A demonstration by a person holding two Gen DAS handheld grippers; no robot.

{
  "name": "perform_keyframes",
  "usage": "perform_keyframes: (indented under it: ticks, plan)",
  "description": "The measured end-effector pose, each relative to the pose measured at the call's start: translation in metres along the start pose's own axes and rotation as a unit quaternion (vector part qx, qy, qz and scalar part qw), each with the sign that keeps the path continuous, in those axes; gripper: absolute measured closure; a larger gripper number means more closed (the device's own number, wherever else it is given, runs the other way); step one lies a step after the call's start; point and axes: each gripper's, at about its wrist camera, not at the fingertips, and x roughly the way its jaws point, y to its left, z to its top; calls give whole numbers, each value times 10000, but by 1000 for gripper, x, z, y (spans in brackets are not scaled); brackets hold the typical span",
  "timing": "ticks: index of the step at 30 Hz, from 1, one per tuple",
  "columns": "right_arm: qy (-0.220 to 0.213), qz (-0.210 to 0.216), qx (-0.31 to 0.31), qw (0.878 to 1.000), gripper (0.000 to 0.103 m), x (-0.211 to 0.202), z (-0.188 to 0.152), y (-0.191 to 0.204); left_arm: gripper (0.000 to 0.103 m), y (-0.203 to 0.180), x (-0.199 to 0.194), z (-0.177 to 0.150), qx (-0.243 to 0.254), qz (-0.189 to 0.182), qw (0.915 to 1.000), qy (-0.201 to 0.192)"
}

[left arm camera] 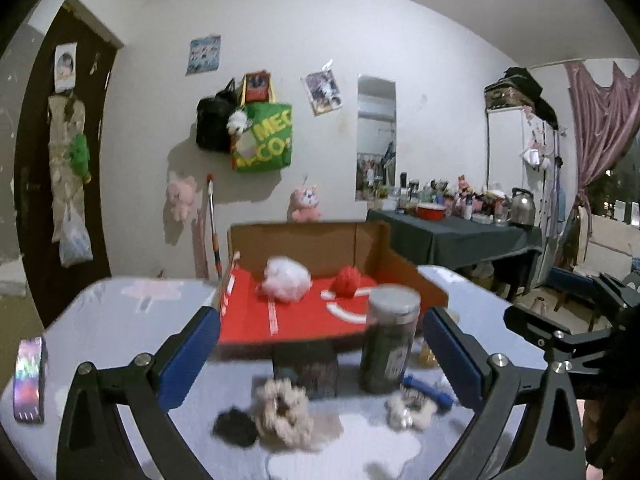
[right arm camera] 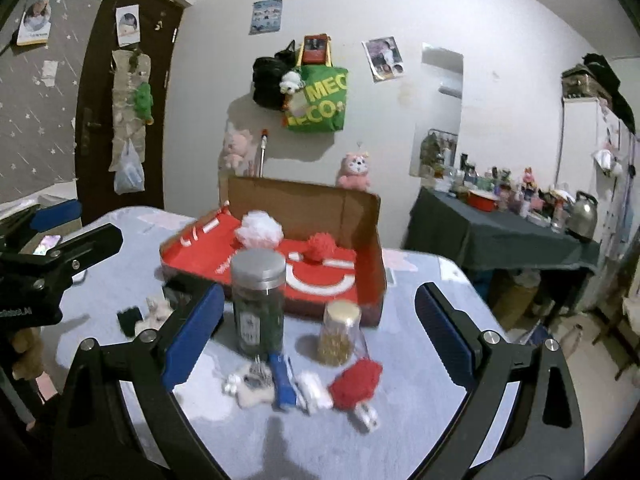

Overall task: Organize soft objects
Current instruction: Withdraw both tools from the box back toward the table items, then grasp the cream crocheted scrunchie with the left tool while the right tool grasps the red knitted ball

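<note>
Nearest the right tool [right arm camera: 320,328], a red pompom [right arm camera: 356,384] is lying on the surface [right arm camera: 420,420] beside a white fluffy piece [right arm camera: 250,388] and a blue clip [right arm camera: 282,376]. A beige scrunchie [left arm camera: 284,412] is lying before the left tool [left arm camera: 320,356]. Both tools are standing wide open, holding and touching nothing. Just behind, a tall dark jar [right arm camera: 258,304] and a small gold jar [right arm camera: 340,332] are standing; a careless reach could topple them. Farther back, the box [right arm camera: 304,200] is holding a white pompom [right arm camera: 258,234] and another red one [right arm camera: 320,246].

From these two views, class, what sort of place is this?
Probably a lived-in room at home: plush toys and bags on the wall, a cluttered side table with a kettle.
</note>
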Motion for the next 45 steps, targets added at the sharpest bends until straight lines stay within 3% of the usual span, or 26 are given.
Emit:
perform_keyframes:
  ticks: [4, 15, 27, 38, 43, 45]
  plan:
    - [82, -167, 7, 9998, 5, 4, -25, 3, 0, 3, 8, -28, -80, -5, 9994, 332]
    - [743, -109, 342, 9966, 5, 35, -82, 7, 0, 8, 30, -79, -118, 14, 9945, 1041]
    - [1042, -144, 496, 9932, 5, 50, -88, -4, 0, 25, 48, -78, -253, 59, 9910, 1310]
    - [1529, -2, 1137, 9817, 5, 83, -80, -49, 1, 45, 80, -67, -184, 62, 9851, 1711]
    - [1847, 60, 1480, 9716, 5, 104, -80, -72, 7, 51, 95, -70, -174, -33, 9798, 1990]
    - [2025, 184, 1610, 9658, 7, 113, -83, -79, 18, 52, 100, -73, -164, -58, 9773, 2109]
